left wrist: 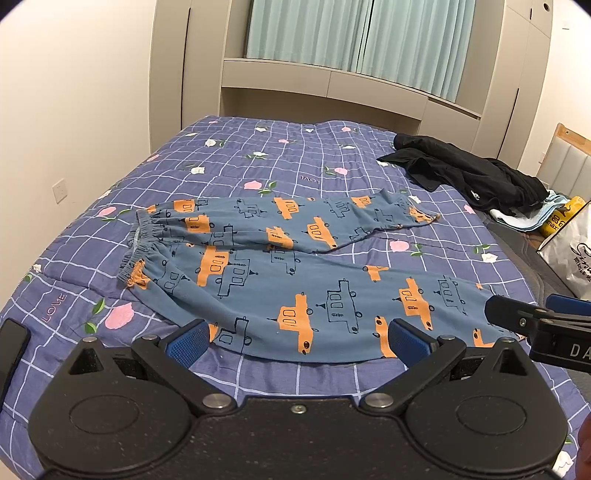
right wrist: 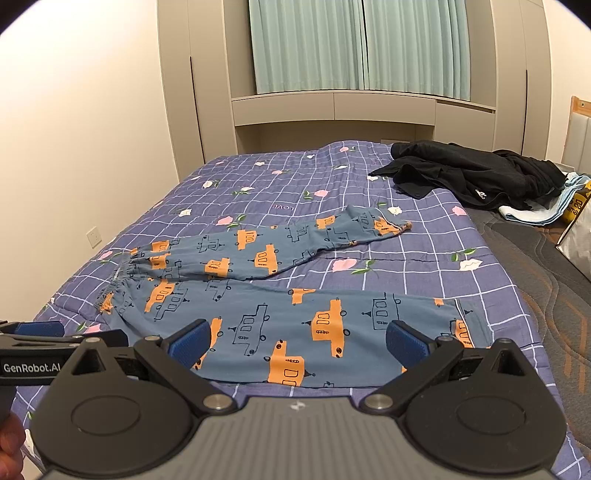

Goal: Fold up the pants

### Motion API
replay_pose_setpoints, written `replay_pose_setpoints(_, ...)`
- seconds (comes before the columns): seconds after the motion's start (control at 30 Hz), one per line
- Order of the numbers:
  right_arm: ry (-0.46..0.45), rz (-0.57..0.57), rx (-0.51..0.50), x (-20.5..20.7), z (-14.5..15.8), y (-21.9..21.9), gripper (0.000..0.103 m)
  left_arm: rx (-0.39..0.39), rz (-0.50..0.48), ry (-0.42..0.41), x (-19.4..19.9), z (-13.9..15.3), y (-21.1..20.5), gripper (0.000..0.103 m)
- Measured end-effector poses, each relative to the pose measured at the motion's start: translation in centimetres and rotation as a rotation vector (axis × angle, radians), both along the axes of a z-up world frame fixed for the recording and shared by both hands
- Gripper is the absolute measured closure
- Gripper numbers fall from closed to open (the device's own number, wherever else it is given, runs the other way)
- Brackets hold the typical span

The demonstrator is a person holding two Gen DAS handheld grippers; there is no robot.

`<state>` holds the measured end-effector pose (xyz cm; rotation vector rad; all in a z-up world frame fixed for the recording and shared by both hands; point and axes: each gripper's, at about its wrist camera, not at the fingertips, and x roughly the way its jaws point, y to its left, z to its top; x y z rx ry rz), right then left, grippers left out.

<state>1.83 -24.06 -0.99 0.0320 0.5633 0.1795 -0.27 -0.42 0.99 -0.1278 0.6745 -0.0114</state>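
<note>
A bed covered by a purple quilted checked bedspread with pink and white flowers (left wrist: 258,162) carries blue cotton pants printed with orange cars (left wrist: 280,266), spread flat with legs apart, and, well apart near the far right corner, a crumpled black garment (left wrist: 469,173) overlying pale blue cloth (left wrist: 532,218).

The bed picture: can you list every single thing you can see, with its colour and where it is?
pants: one, blue with orange and outlined cars, spread flat on the quilt, waistband at left
quilt: one, purple checked with pink flowers, covering the bed
black clothes: one pile, far right of the bed
light blue cloth: one, under the black pile
white bag: one, right edge
curtains: pale green, behind the bed
wall socket: one, white, left wall
left hand-held gripper: open, before the near leg
right hand-held gripper: open, before the near leg
</note>
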Motion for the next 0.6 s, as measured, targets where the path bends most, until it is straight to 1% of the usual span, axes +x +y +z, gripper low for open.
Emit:
replay_pose_setpoints(0.37,0.000,-0.001,0.000,-0.1,0.2,-0.1,0.000,-0.003,-0.005,-0.002,-0.2,0.2,-0.3,0.000)
replay_pose_setpoints(0.6,-0.010,-0.002,0.002,-0.4,0.7,-0.3,0.000,-0.003,-0.009,-0.019,-0.9,1.1,-0.4,0.000)
